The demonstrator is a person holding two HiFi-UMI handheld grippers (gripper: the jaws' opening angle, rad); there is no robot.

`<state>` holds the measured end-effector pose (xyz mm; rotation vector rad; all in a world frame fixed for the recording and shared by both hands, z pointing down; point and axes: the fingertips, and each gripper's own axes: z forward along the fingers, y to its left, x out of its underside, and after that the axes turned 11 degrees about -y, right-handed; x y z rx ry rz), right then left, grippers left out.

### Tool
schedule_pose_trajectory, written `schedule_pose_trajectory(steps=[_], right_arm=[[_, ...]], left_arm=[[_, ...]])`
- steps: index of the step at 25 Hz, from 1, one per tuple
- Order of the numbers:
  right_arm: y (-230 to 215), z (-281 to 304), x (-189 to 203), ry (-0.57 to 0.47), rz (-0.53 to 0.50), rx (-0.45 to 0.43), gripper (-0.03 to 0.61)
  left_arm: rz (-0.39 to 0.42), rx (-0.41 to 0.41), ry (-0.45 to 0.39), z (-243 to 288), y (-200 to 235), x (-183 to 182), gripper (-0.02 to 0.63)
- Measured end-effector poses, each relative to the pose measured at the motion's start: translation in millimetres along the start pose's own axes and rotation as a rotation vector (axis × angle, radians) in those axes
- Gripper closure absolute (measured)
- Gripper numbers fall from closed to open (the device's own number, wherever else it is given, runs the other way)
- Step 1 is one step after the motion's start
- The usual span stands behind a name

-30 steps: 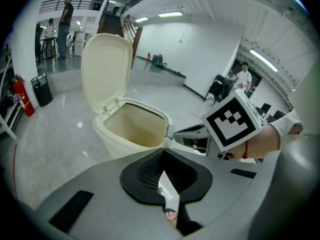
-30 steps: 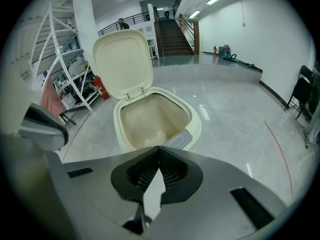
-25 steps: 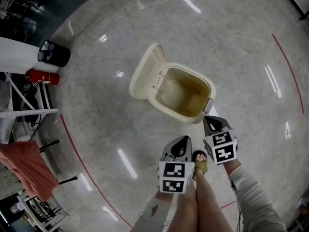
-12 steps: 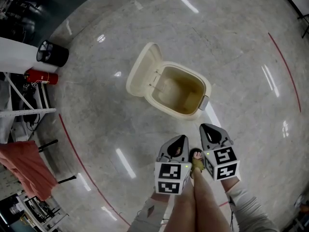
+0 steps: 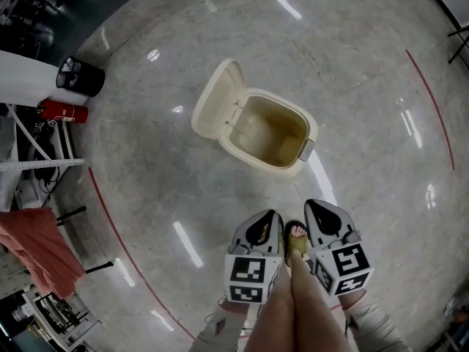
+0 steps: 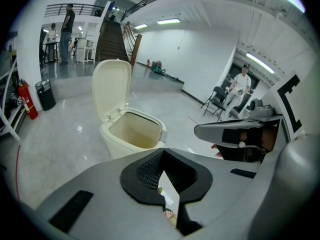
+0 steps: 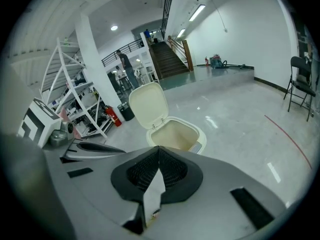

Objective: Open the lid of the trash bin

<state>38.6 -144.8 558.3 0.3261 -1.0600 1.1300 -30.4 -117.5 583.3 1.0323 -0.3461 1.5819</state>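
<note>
Both pairs of jaws are pressed together with nothing between them: the left gripper (image 5: 267,215) and the right gripper (image 5: 316,206) hang side by side just in front of my legs, tips pointing forward over the floor (image 5: 366,64). The left gripper view shows my left jaws meeting on a thin sliver of floor and no object, and the right gripper view shows the same on that side. The trash bin (image 5: 249,155) stands on the floor ahead of both tips and well apart from them, a little left of centre. Its lid (image 5: 213,98) is already swung up and leans back past the far-left edge, so the empty tub gapes toward me. The bin's long axis runs from that hinge side down to a grey tab (image 5: 306,150) on the near-right rim, slanting across my front. That tab end points at my right gripper, which I judge the nearer of the two, while the lid sits on the far side from both. I judge the opening done. Any further touch on the lid would mean reaching across the open tub, with the left gripper better lined up for it.
</note>
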Motion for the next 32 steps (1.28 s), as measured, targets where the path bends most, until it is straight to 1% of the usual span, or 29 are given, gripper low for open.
schedule_pose_trajectory(steps=[7, 17, 27, 32], right_arm=[[8.7, -15.8, 2.9, 0.006, -0.011, -0.018, 0.578], [15.8, -32.2, 4.4, 0.004, -0.016, -0.013, 0.578], [19.1, -30.8, -8.8, -0.018, -0.018, -0.017, 0.578], [18.1, -30.2, -9.0, -0.021, -0.015, -0.014, 0.578]], left_arm=[[-0.033, -0.021, -0.004, -14.3, -2.2, 4.8, 0.611], [-0.031, -0.032, -0.018, -23.5, -8.3, 2.9, 0.611], [-0.038, -0.034, -0.029, -25.5, -9.1, -1.3, 0.611], [-0.034, -0.034, -0.03, -25.2, -9.0, -2.7, 0.611]])
